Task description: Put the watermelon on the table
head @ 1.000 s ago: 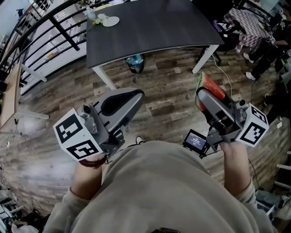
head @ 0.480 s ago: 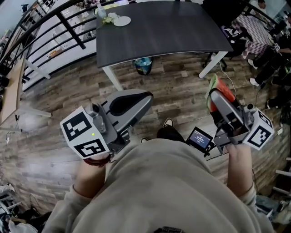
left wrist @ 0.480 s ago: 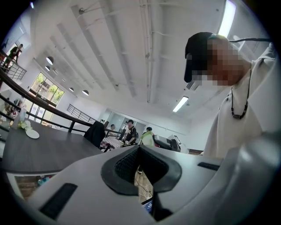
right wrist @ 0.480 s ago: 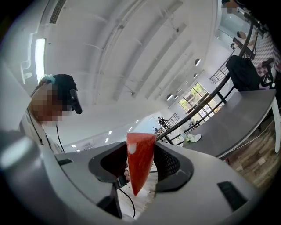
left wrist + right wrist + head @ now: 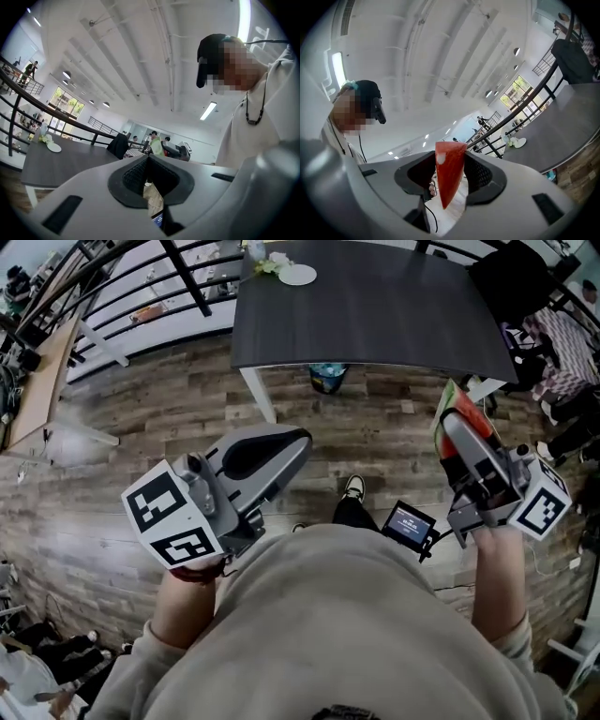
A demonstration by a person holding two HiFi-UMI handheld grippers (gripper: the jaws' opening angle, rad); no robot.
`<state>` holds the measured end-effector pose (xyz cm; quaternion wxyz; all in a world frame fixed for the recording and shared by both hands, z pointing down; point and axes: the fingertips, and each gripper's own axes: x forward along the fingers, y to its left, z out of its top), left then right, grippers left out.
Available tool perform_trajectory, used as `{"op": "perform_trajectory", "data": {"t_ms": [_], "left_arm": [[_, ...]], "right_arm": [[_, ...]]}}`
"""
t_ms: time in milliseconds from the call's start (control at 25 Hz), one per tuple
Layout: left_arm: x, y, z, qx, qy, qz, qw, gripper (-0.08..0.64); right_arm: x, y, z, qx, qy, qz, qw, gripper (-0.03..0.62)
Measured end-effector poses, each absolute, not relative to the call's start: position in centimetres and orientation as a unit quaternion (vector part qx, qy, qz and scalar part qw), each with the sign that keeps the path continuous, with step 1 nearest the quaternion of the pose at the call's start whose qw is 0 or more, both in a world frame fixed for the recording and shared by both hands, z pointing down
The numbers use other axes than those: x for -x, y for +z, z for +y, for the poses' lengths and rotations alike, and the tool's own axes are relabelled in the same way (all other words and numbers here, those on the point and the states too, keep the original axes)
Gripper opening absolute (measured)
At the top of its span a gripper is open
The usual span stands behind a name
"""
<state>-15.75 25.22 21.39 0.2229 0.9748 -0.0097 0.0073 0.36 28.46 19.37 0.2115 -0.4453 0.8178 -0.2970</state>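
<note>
A red watermelon slice (image 5: 451, 408) with a green rind stands on edge between the jaws of my right gripper (image 5: 458, 426), which is shut on it. In the right gripper view the watermelon slice (image 5: 449, 178) hangs as a red wedge between the black pads of the right gripper (image 5: 451, 159). My left gripper (image 5: 296, 441) is shut with nothing in it; in its own view the left gripper (image 5: 149, 161) has its pads meeting. Both grippers point toward the dark table (image 5: 375, 306), which is ahead and apart from them.
A white plate (image 5: 297, 276) and flowers sit at the table's far left corner. A blue bin (image 5: 327, 378) stands under the table between its white legs (image 5: 259, 395). A black railing (image 5: 141, 277) runs at the left. A dark chair (image 5: 511, 277) stands at the right.
Both grippers have moved forward over the wooden floor and the table now sits closer and more to the right. The watermelon slice stays in the right gripper.
</note>
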Motion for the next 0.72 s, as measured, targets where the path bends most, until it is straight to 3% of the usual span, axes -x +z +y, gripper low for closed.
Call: {"op": "perform_trajectory", "data": {"t_ms": [320, 720], "left_arm": [[9.7, 22.2, 18.3, -0.969, -0.01, -0.064, 0.238, 0.002], [-1.2, 20.7, 14.1, -0.981, 0.033, -0.061, 0.18, 0.002]], "right_arm": [[-6.1, 20.0, 21.8, 0.409, -0.306, 0.833, 0.214, 0.199], [-15.9, 19.4, 16.8, 0.387, -0.294, 0.841, 0.238, 0.199]]}}
